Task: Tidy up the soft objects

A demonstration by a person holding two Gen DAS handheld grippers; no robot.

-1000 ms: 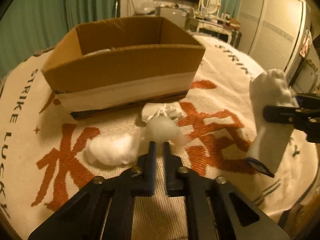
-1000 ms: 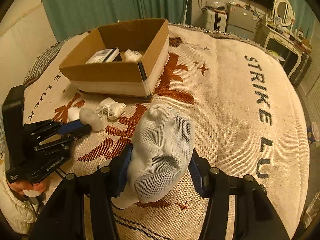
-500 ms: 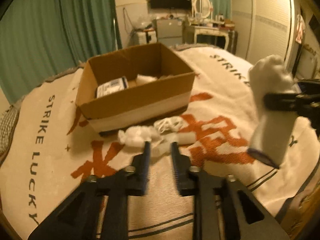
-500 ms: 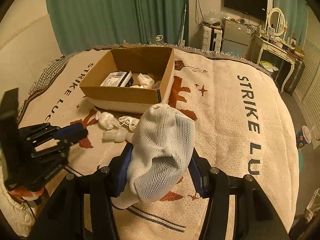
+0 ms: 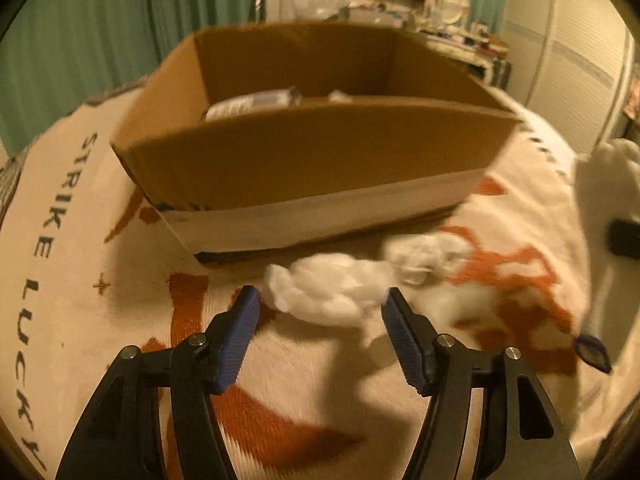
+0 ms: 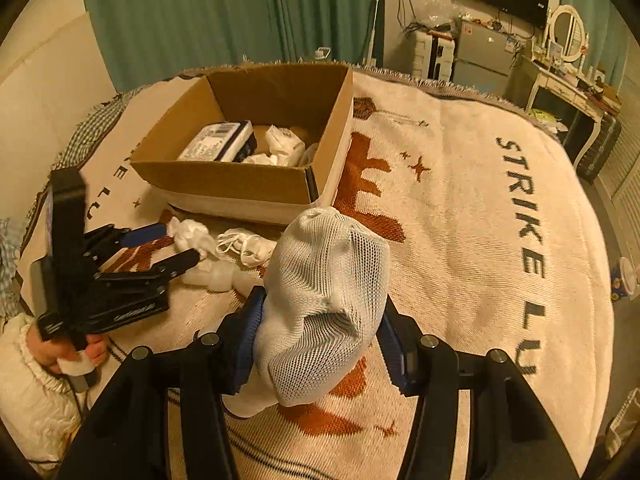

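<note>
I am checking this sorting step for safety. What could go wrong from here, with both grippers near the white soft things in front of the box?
1. The open left gripper straddles the white fluffy wad, but a stringy bundle lies right beside it and may be dragged along.
2. The mesh sock bulges out of the right gripper and could slip or catch the cardboard box rim.
</note>
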